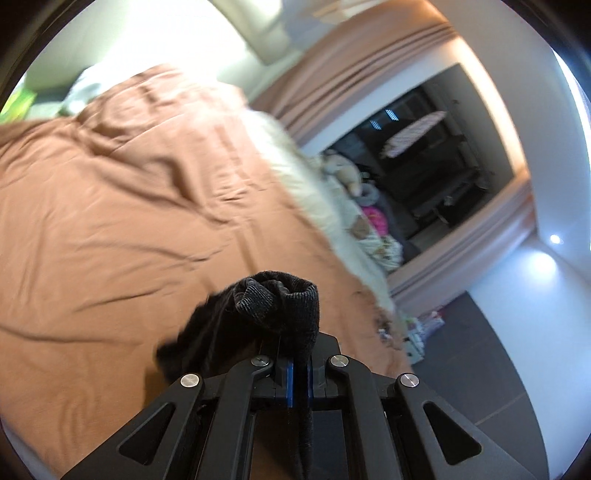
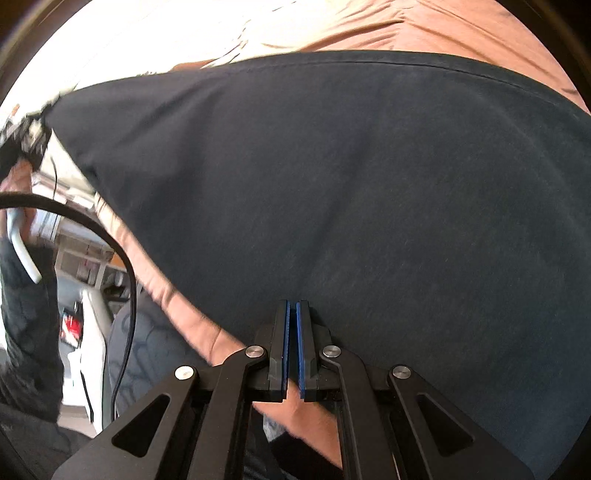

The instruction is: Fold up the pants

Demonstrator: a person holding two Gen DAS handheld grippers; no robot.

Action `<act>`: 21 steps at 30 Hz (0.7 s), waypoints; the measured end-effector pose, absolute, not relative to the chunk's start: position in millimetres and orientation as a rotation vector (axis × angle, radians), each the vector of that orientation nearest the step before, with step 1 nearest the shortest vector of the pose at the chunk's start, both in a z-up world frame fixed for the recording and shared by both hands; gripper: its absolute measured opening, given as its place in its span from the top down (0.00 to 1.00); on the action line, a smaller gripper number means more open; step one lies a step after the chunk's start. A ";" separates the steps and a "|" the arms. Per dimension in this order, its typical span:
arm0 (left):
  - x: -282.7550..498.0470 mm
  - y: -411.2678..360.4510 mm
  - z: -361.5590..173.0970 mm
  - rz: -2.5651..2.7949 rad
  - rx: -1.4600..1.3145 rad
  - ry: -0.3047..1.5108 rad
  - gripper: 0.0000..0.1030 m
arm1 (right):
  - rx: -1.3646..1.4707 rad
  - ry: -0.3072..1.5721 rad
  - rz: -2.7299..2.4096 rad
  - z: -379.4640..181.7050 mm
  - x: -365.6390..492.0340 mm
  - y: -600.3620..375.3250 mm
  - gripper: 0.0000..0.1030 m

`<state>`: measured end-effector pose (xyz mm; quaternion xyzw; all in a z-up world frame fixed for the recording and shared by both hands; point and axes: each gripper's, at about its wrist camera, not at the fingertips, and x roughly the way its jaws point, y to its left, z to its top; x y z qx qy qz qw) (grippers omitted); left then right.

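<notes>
Pants hang dark and spread before my right gripper, its blue pads pinched on the fabric edge over the brown bedspread; my left gripper is clamped on a ribbed cuff; a black cable loops left; curtains beyond.

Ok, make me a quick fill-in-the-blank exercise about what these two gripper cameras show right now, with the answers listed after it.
1. The left gripper is shut on a bunched ribbed part of the ____ pants.
2. The pants lie spread over a ____ coloured bedspread.
3. The right gripper has its jaws ____ at the near edge of the pants.

Missing words: black; brown; shut
</notes>
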<state>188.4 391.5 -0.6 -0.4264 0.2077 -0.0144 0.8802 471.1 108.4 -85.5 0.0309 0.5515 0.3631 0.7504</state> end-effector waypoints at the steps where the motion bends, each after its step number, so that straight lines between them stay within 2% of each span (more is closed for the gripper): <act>1: 192.9 384.4 11.9 -0.047 -0.871 0.425 0.96 | 0.067 1.198 0.802 -83.6 468.4 106.0 1.00; 15: 238.0 284.8 133.4 -0.248 -0.708 0.360 0.96 | 0.250 1.033 0.662 -50.7 448.8 0.9 0.96; 16: 242.7 274.9 141.9 -0.261 -0.695 0.358 0.96 | 0.260 1.020 0.653 -47.8 443.1 -5.7 0.87; 17: 245.7 268.4 147.0 -0.269 -0.685 0.358 0.96 | 0.267 1.002 0.642 -44.3 439.2 -14.8 0.65; 18: 248.1 260.5 153.0 -0.278 -0.675 0.357 0.96 | 0.277 0.976 0.628 -39.6 435.2 -24.9 0.51; 19: 251.7 252.3 159.1 -0.289 -0.666 0.357 0.96 | 0.292 0.954 0.622 -36.2 430.3 -33.9 0.30; 21: 258.6 235.6 171.1 -0.307 -0.645 0.355 0.96 | 0.321 0.925 0.617 -30.7 423.7 -46.5 0.27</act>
